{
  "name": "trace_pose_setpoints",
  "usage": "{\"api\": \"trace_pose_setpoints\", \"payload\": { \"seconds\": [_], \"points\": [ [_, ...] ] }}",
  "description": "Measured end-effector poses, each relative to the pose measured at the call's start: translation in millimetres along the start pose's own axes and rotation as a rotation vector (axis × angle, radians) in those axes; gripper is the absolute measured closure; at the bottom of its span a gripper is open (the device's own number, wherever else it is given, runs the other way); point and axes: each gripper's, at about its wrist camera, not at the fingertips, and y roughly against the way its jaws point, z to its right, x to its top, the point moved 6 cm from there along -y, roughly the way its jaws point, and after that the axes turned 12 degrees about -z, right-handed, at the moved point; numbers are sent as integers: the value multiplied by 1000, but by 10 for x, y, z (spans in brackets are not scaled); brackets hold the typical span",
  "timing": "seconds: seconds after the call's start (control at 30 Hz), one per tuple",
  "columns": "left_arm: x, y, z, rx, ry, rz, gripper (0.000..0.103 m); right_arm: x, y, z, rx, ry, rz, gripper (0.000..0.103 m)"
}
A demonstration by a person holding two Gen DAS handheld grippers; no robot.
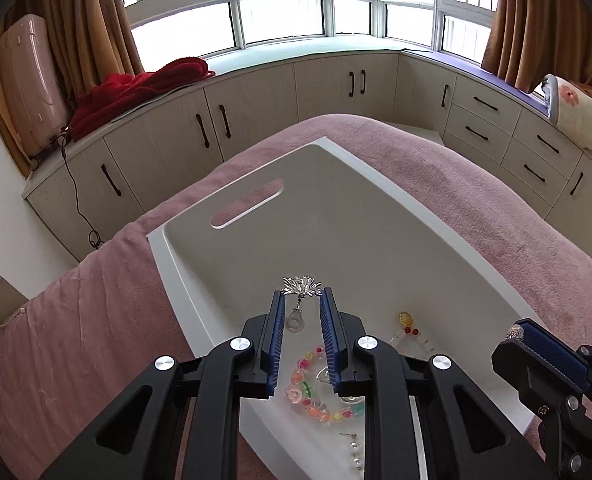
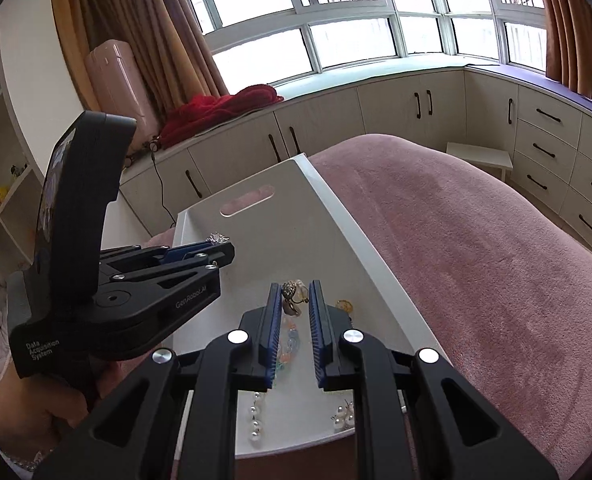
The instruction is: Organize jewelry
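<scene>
Left gripper [image 1: 300,298]: clamped on a silver spiky brooch [image 1: 300,286] at its fingertips, above the white tray [image 1: 376,216].
Right gripper [image 2: 292,294]: pinching a studded ring [image 2: 291,296], lifted over the tray's near end.
Progress: early, I judge; bead bracelet [image 1: 316,392], pearl earrings [image 2: 255,416] and amber piece [image 1: 404,319] lie unsorted near both grippers.

Each gripper [image 1: 300,295] is built of black plastic, with 2 blue ribbed pads [image 2: 272,320] and 4 round silver screws [image 2: 237,337]. White "GenRobot.AI" lettering [image 2: 191,298] is printed on the left gripper [image 2: 219,242].
</scene>
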Motion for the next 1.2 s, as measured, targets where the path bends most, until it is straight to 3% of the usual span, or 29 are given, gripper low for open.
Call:
{"api": "trace_pose_setpoints", "payload": {
  "seconds": [0.33, 0.37, 0.4, 0.43, 0.47, 0.53, 0.63, 0.7, 0.8, 0.93, 1.2],
  "points": [
    [-91, -257, -89, 3, 26, -95, 80, -46, -210, 43, -14, 4, -69, 87],
    [-90, -263, -87, 8, 21, -100, 79, -46, -223, 35, -20, 10, -74, 80],
    [-84, -261, -69, 8, 15, -111, 77, -39, -211, 12, -18, 20, -67, 43],
    [-67, -248, -66, 16, 17, -121, 60, -17, -166, -18, -38, 24, -47, 24],
    [-38, -194, -77, 29, 24, -111, 57, 15, -55, -12, -111, 20, 5, 16],
    [42, 59, -145, 88, 45, -30, 29, 114, 262, -94, -77, 52, 149, 18],
    [129, 714, -222, 131, 60, 210, 21, 192, 699, -221, -85, 93, 294, 17],
    [113, 1111, -255, 132, 70, 323, 11, 203, 910, -295, -114, 121, 344, 16],
    [11, 1611, -338, 118, 101, 443, 4, 184, 1165, -414, -126, 160, 364, 14],
    [-174, 1862, -459, 50, 171, 443, 3, 94, 1339, -531, -154, 223, 322, 11],
    [-559, 1645, -474, -5, 189, 347, 3, -240, 1311, -569, -236, 308, 184, 6]
  ]
}}
